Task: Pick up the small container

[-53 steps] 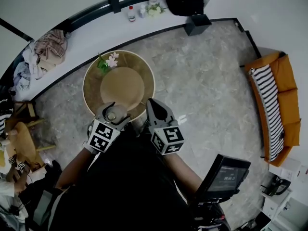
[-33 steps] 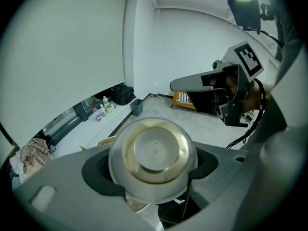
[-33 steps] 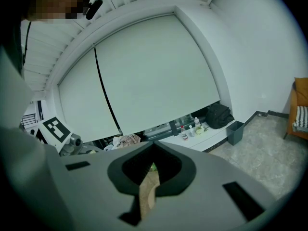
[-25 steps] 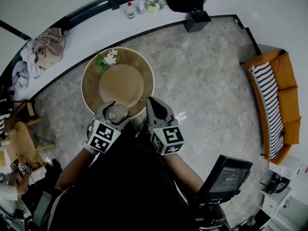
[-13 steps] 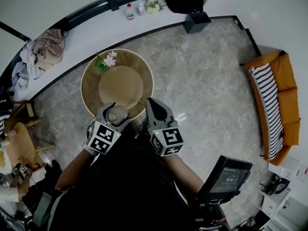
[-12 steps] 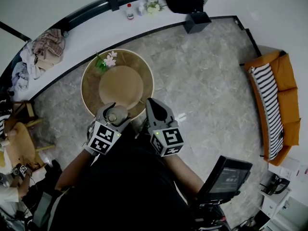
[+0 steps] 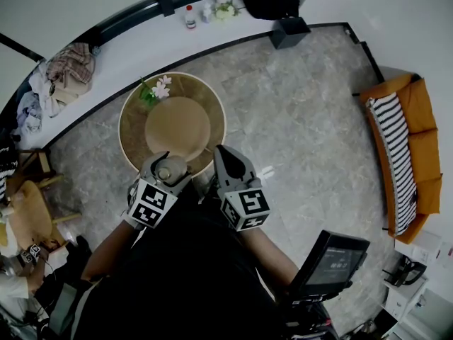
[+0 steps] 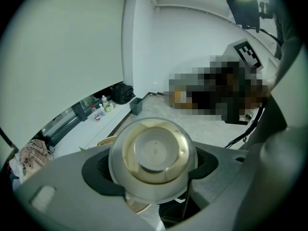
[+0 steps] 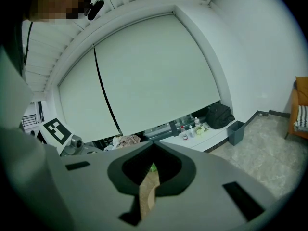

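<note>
Abreast, left gripper [image 7: 167,163] clamping small container [image 8: 153,154], right gripper [image 7: 221,151] closed (empty).

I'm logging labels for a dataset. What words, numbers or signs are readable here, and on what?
No text is readable.
Marker cubes: square patterns only, no words.
Bottle label: too small.
Screen: blurred.
Small container: no print visible.

The small container [image 8: 153,160] is showing cream and translucent white; the left gripper [image 7: 167,166] is showing grey with black-and-white squares; the sofa [image 7: 426,147] is glowing orange; its cushion [image 7: 398,160] is showing black-and-white stripes.
</note>
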Available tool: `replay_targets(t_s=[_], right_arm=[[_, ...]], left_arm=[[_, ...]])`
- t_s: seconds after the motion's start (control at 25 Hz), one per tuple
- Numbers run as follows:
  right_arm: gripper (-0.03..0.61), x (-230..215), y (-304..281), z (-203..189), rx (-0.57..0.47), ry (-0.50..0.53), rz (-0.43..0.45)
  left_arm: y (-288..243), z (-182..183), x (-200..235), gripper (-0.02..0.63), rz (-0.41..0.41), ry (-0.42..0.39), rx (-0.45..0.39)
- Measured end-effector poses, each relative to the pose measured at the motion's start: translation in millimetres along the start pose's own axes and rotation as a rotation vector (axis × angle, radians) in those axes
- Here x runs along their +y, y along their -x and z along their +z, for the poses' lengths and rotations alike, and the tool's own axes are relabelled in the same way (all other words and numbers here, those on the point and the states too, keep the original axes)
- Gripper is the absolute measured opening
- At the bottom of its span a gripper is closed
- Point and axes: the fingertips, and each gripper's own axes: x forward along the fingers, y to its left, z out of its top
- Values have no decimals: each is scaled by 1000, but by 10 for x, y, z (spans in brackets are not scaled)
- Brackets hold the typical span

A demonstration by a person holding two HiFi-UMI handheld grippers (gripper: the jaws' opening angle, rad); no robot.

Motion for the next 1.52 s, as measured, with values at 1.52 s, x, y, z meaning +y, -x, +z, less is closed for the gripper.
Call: replay_targets(t_s=[1.52], right_arm=[[-5,35,23,-22,0,-7,8]], left_arm=[[-12,-47,-2,337,6,8,18]])
